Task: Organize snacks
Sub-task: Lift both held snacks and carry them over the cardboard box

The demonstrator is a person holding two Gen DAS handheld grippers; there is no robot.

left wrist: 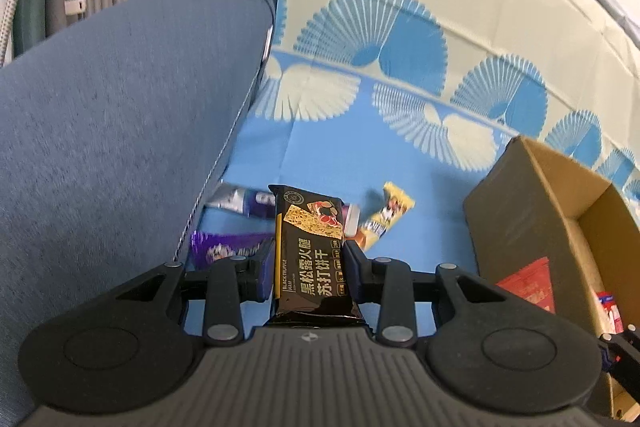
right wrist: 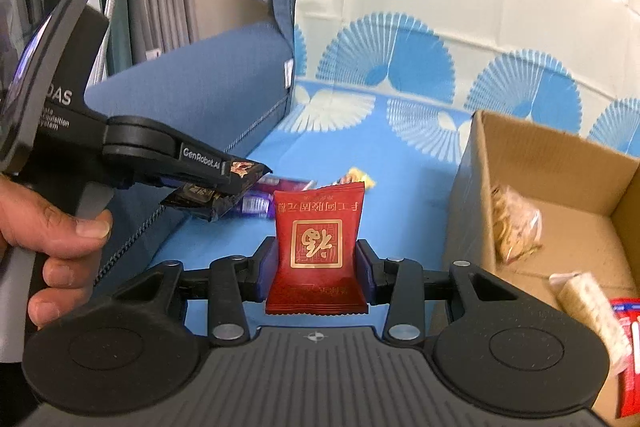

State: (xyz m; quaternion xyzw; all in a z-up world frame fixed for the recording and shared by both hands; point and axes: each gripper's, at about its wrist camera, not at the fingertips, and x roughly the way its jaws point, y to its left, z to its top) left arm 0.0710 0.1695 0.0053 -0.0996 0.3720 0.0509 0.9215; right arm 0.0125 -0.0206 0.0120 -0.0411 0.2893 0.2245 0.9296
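Your left gripper (right wrist: pixel 236 183) and right gripper (right wrist: pixel 316 267): black linkage arms, silver rivets, blue-edged pads, ribbed grey bodies; white "GenRobot.AI" lettering marks the left one's arm.

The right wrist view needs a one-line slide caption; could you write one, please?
Right gripper clamps a red packet beside the cardboard box.

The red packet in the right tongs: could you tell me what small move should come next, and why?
Probably carry the red packet rightward over the cardboard box and release it there. The right tongs already clamp it clear of the blue mat, and the open box beside it already holds other snacks. The left tongs grip a black cracker packet that could follow.
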